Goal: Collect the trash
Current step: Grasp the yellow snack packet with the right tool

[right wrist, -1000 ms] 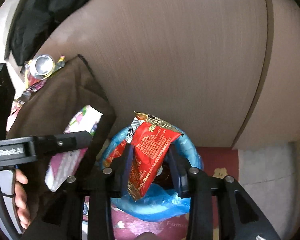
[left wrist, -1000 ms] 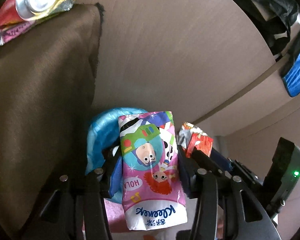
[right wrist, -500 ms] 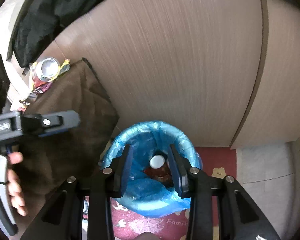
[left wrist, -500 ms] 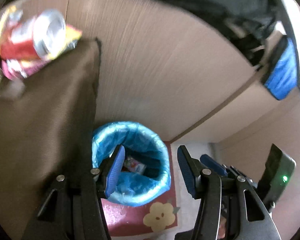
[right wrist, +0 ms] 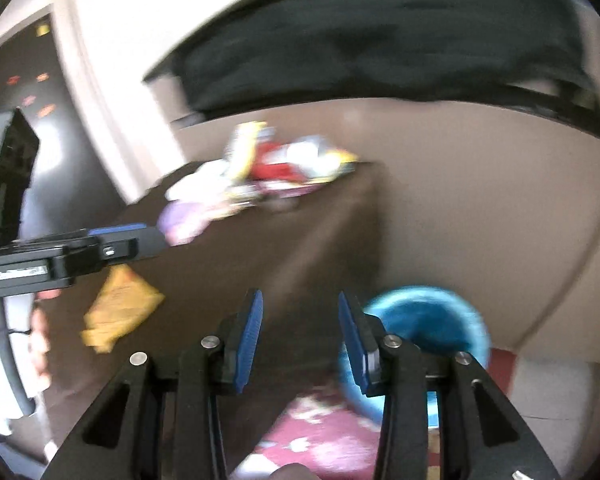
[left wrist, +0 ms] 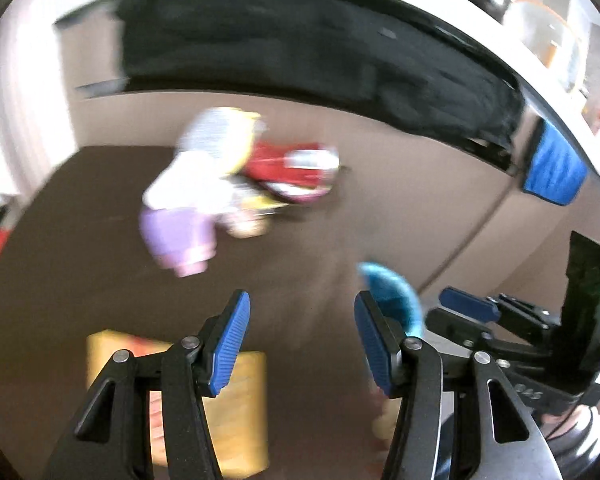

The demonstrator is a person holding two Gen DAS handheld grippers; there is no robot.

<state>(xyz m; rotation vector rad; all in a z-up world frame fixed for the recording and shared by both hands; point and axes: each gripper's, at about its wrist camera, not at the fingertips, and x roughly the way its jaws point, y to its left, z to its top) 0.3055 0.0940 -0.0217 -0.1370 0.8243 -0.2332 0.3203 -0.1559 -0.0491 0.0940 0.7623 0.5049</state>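
Both grippers' fingers spread empty; motion blur smears the trash pile (left wrist: 236,184).

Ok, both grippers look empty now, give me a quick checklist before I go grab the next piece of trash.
1. Left gripper open and empty: ok.
2. Right gripper open and empty: ok.
3. Trash left on the brown table: ok, a pile with a red can, plus a yellow wrapper nearer.
4. Blue-lined bin in view beside the table: ok.
5. Sharp view for aiming: not ok, both views are motion-blurred.
6. Exact items in the pile: cannot tell.
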